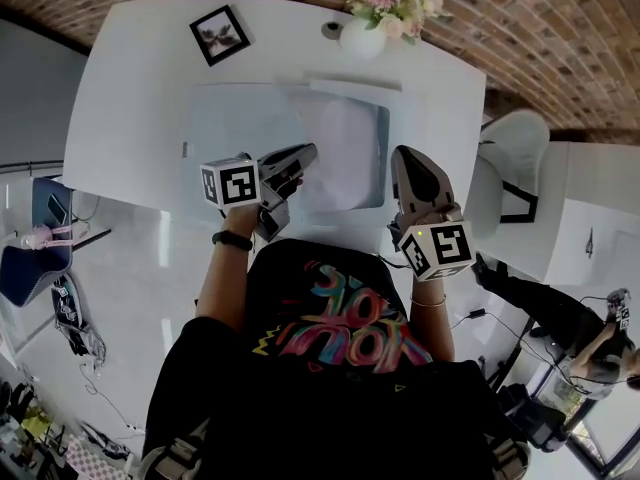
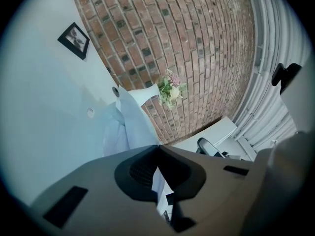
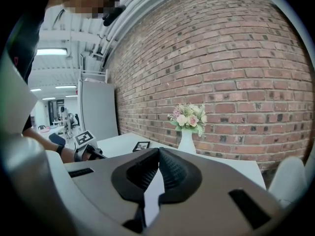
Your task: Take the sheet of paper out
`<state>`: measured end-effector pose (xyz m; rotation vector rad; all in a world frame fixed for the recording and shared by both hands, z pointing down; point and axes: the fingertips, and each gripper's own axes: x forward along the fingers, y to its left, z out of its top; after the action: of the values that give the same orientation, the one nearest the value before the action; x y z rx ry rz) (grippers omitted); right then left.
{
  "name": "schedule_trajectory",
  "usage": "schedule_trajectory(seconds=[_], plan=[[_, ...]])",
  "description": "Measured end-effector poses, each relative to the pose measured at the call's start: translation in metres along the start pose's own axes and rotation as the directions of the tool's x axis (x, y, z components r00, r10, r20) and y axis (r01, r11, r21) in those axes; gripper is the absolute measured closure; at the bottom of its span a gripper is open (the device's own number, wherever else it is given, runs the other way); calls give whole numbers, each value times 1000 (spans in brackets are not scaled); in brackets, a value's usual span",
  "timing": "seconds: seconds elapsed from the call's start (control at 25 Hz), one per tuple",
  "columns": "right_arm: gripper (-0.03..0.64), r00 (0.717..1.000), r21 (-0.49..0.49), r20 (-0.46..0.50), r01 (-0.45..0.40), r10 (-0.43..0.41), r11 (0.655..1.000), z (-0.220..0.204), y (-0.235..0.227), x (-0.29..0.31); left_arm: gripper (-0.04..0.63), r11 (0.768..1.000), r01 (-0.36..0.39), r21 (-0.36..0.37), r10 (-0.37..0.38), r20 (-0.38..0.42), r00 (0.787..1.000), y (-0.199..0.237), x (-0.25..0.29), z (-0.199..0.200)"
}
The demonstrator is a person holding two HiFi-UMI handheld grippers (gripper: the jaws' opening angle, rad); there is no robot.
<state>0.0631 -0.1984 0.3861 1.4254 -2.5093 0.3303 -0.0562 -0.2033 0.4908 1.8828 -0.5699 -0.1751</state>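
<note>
A pale translucent folder (image 1: pixel 235 128) with a snap button (image 2: pixel 90 112) lies flat on the white table (image 1: pixel 130 98). At its right side a white sheet of paper (image 1: pixel 345 153) is partly raised. In the left gripper view the sheet (image 2: pixel 133 124) rises edge-on straight into my closed jaws. My left gripper (image 1: pixel 310 153) (image 2: pixel 158 146) is shut on the sheet's near left edge. My right gripper (image 1: pixel 403 156) (image 3: pixel 158 150) hovers just right of the sheet, jaws closed tip to tip, and I see nothing gripped between them.
A white vase of flowers (image 1: pixel 365 33) (image 3: pixel 187 127) and a small round object (image 1: pixel 330 30) stand at the table's far edge by the brick wall. A black picture frame (image 1: pixel 220 34) (image 2: pixel 75 39) lies far left. A white chair (image 1: pixel 510 158) stands to the right.
</note>
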Motion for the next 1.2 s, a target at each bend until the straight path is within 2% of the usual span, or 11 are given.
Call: schedule_trajectory(seconds=[0.2,0.4,0.84,1.0,1.2], plan=[[597,1000,-12,17,-17,17,1000,8,4,0,571,1000,-16,18,16,33,999,-4,-16,6],[597,999,-18,28,-38,38,999,12,8,0,571,1000,6,23,-9,118,993,-18,-37,24],[597,993,-43,76,-89,92,995,32,18,5,572,985,16,174,-55,223,973,-79,-72,58],[597,987,-70,112,-107,114,992,52,24,9,572,970,71,231,-135,276,951,-107,-84,69],[597,978,-110,154,-122,138,986,80,33,8,572,943,56,327,-175,346,922,-147,-103,85]])
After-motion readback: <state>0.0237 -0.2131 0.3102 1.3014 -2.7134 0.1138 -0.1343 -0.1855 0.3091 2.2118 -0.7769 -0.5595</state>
